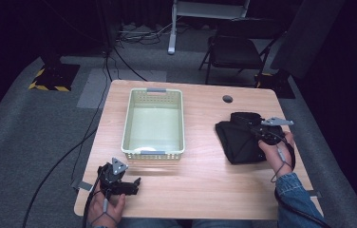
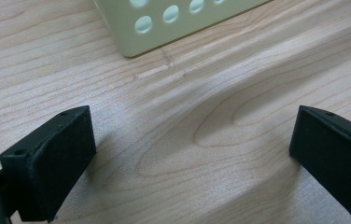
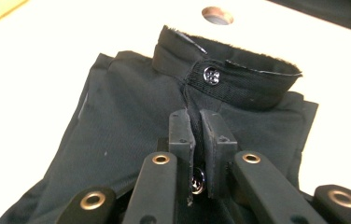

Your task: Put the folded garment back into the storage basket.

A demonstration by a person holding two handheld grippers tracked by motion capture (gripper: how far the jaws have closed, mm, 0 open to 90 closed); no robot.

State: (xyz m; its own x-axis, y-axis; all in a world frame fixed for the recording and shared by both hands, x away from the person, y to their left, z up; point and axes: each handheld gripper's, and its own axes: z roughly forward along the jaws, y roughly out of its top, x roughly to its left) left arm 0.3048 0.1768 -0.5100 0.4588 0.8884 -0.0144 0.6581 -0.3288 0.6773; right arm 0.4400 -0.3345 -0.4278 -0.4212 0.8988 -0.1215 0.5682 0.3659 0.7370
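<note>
The right gripper (image 3: 197, 140) pinches the folded black cloth garment (image 1: 238, 137) near the desk's right edge; the pale green perforated plastic basket (image 1: 129, 118) lies leftward, mid-desk; the spread left gripper (image 1: 136, 185) idles at the front-left corner.

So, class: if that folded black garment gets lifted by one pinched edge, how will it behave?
The black garment will probably flop and unfold, since its cloth already creases around the right tongs. It looks light for its size. The thin fold pinched near the metal button might slip.
</note>
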